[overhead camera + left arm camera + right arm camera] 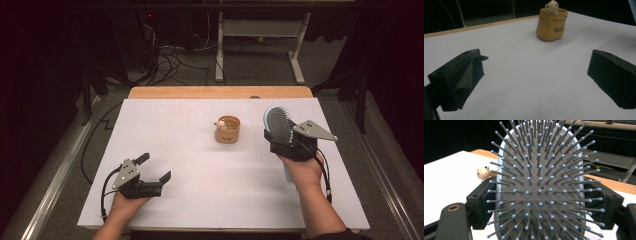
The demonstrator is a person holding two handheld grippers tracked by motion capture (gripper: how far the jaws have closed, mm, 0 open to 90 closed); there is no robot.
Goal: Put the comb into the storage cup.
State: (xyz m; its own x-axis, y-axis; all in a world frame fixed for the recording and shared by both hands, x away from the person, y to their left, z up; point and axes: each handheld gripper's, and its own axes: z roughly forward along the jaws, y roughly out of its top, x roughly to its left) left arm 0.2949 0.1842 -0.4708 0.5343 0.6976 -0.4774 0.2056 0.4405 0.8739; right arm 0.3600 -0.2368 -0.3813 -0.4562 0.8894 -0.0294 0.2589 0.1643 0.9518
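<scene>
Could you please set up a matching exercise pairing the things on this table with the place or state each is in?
Things:
1. pale blue oval hairbrush
2. tan fabric pot with a small bear figure
3. left tongs
4. right tongs

States:
A. open, with nothing between the jaws
B. standing alone mid-table
C. shut on the brush
D. held upright, bristles showing

Pairs: 1-D, 2-B, 3-A, 4-C
</scene>
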